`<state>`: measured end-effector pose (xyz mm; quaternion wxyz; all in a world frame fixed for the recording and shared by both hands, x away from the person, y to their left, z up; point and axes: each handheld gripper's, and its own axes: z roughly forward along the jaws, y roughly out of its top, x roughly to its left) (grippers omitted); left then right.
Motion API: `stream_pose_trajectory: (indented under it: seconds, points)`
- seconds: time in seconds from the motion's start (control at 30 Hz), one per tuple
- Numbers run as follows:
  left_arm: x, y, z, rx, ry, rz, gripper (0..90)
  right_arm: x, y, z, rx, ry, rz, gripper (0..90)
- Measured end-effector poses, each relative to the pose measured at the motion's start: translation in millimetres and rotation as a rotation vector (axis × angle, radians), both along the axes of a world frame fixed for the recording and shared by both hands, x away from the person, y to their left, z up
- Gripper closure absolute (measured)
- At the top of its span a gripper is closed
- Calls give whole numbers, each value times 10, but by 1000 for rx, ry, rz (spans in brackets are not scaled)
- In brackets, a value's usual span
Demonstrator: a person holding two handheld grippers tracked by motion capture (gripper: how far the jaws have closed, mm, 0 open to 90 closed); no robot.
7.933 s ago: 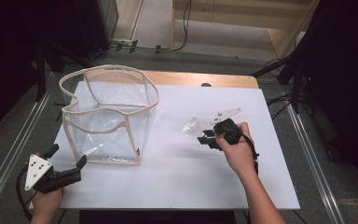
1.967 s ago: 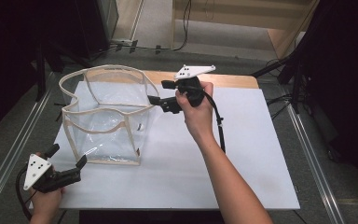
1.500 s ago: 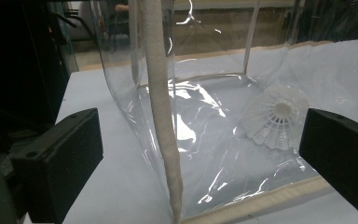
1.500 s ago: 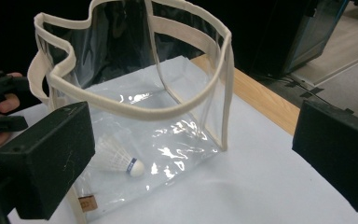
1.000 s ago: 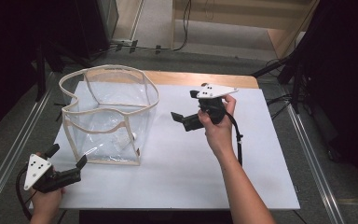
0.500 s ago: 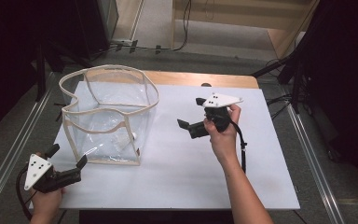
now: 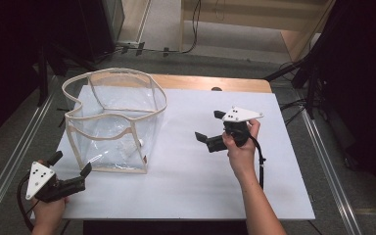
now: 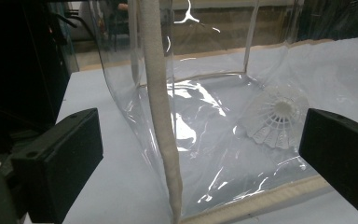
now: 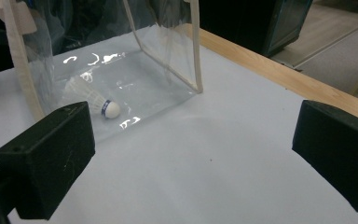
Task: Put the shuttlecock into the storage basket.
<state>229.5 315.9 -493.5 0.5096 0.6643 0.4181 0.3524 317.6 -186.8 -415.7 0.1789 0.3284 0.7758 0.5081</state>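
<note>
Clear bag [image 7: 115,125] stands upright at centre left of the high view on the white table [image 7: 254,196]; shuttlecock [image 9: 93,100] lies on its side on the bag floor, cork toward the right gripper view's camera. Right gripper [image 7: 209,128], centre right of the high view, jaws spread wide, holding nothing, well clear of the bag. Left gripper [image 7: 73,171], lower left, jaws likewise wide apart and empty, just beside the bag's near corner seam [image 8: 161,116]. Judgement: deposit appears complete; withdraw the right gripper high and away so it does not snag the rim; the bag looks light and easily tipped.
</note>
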Motion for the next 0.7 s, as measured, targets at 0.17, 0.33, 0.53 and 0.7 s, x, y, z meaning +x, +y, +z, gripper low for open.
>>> stream_pose_trajectory:
  seconds: [0.17,0.33,0.53,0.7]
  points:
    - [-1,-1,0,0,0,0,0,-43,-84,-70,9,7,-11,0]
    - [-1,0,0,0,0,0,0,-81,-171,-134,11,12,-25,0]
    - [-2,-2,-1,-1,0,1,0,-128,-275,-208,12,21,-42,0]
    - [-1,-1,-1,-1,0,2,0,-164,-357,-273,14,27,-54,0]
